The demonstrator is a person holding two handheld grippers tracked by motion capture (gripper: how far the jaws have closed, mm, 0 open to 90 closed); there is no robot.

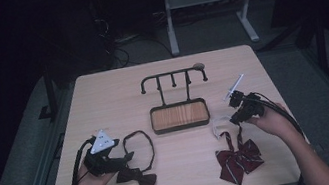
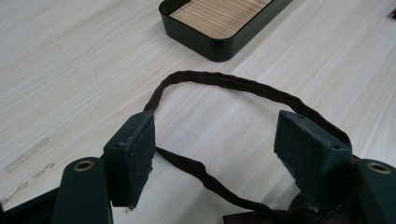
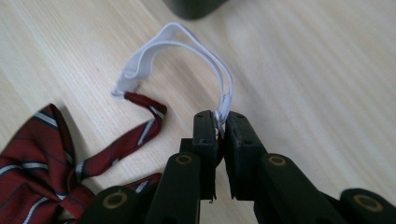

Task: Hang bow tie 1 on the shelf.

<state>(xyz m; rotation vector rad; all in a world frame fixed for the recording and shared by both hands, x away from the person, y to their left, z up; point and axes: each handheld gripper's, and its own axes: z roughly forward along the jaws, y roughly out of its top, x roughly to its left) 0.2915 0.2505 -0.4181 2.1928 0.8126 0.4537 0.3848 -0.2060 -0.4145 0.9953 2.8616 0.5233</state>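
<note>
A dark brown bow tie [image 1: 138,176] lies at the table's front left, its neck strap [image 2: 224,81] looped toward the tray. My left gripper [image 1: 124,159] is open, its pads [image 2: 135,149] standing either side of that strap without touching it. A red striped bow tie [image 1: 238,158] lies at the front right, with a white elastic band [image 3: 154,51] running off its end. My right gripper [image 3: 219,128] is shut on this white elastic band, pinching it between the pads. In the high view the right gripper [image 1: 234,119] sits just above the red tie.
A black tray with a wooden floor [image 1: 181,126] stands mid-table, and a black hook rack [image 1: 172,76] rises behind it. The tray's corner [image 2: 219,46] lies ahead of the left jaws. Bare tabletop [image 1: 103,102] spreads to the left and back.
</note>
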